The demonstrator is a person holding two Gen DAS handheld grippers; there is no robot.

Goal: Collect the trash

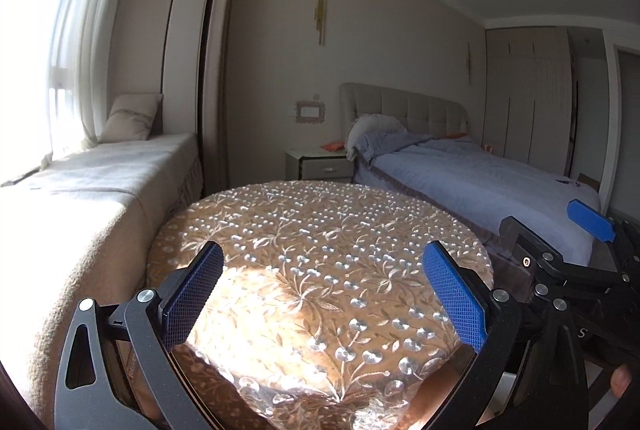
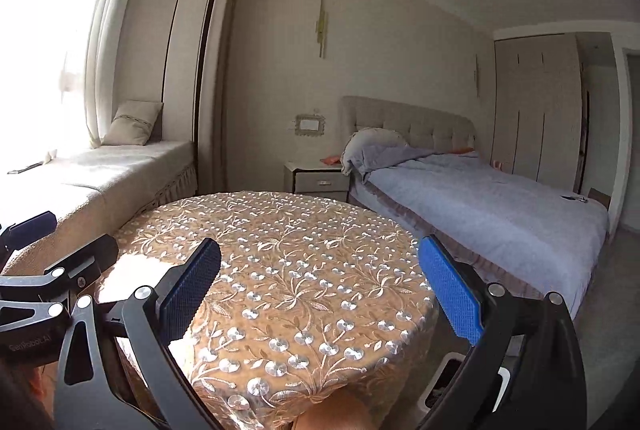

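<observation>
Room: bedroom with beige walls; I see it from both wrist views, bright window far left.
Window seat: long beige upholstered window bench along the left wall, square beige cushion propped at its far end. No litter that I can make out on it.
Left tongs: left gripper has its blue pads wide apart with nothing between them. It hangs level over the near edge of the table. I read that as a scan pose, not a reach.
Table: round table under a tan embroidered floral cloth, just beside the bench. The top looks bare in both views.
Nightstand: small pale bedside cabinet beyond the table, with a flat orange item on top. Too small to say whether it's trash.
Right tongs: right gripper is likewise spread and empty, side by side with the left one and aimed the same way. My guess is both are parked ready until a target is picked.
Bed: grey-blue quilted bed with padded headboard runs along the right. A small dark object lies near its foot; I can't identify it.
Bin: white-rimmed rectangular container on the floor below the table's right edge, partly hidden by my right finger. Probably the drop point.
Trash location: none clearly in view. Candidates are the orange item and the dark object, both well apart from the tongs.
Trash heading and long axis: cannot tell, since neither candidate resolves well enough.
</observation>
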